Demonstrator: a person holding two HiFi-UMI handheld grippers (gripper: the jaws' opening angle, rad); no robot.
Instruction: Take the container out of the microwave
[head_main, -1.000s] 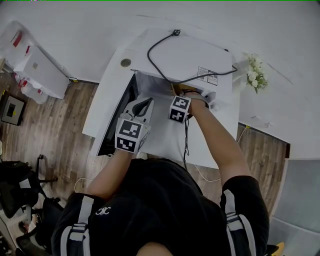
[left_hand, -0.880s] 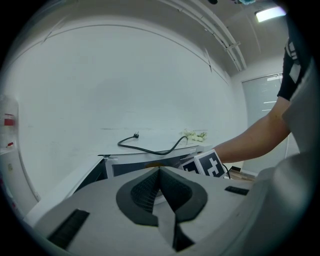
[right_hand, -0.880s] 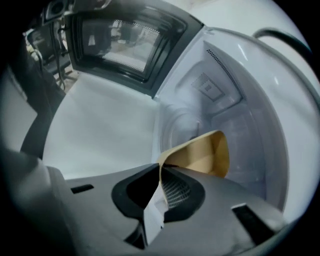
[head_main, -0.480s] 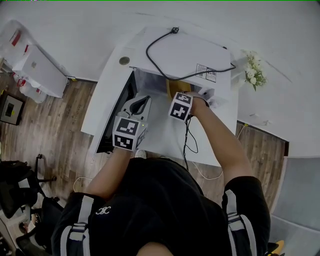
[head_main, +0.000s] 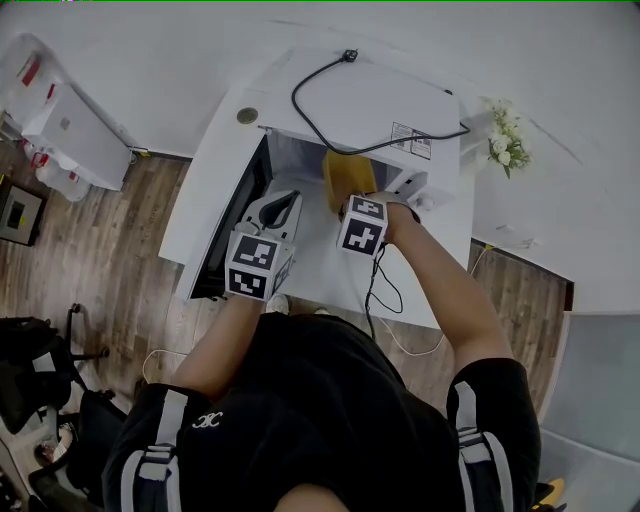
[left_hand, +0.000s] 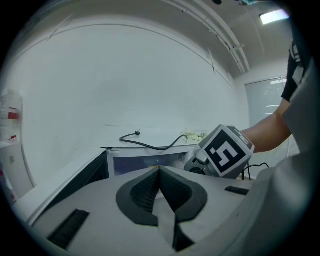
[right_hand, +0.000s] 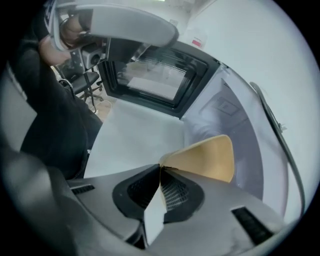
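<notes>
Yellow-tan plastic, that was what caught the eye: the container (head_main: 347, 178) hung at the open mouth of the microwave (head_main: 385, 95), tipped up on its edge rather than sitting flat. The right gripper (head_main: 352, 205) had it by the rim, pointing steeply down. In the right gripper view the two dark pads were pressed together on that thin rim (right_hand: 160, 167), with the rest of the container (right_hand: 205, 160) fanning out beyond them in front of the pale cavity wall. Whether its lower edge touched the cavity floor, I could not tell.

The left gripper (head_main: 285, 200) hovered just beside it, on the door side, roughly level. Its jaws were closed against each other with nothing between them (left_hand: 160, 170), as the left gripper view showed plainly.

The microwave door (head_main: 232, 225) stood swung wide open to the left, with its dark window facing the person (right_hand: 155, 75). A black cable (head_main: 330, 130) lay looped across the top of the white housing. The oven sat on a white table (head_main: 320, 268), and a small bunch of white flowers (head_main: 503, 145) stood off to the right, well apart from both grippers. The person in a black shirt (head_main: 320, 400) leaned in over the table's near edge.
</notes>
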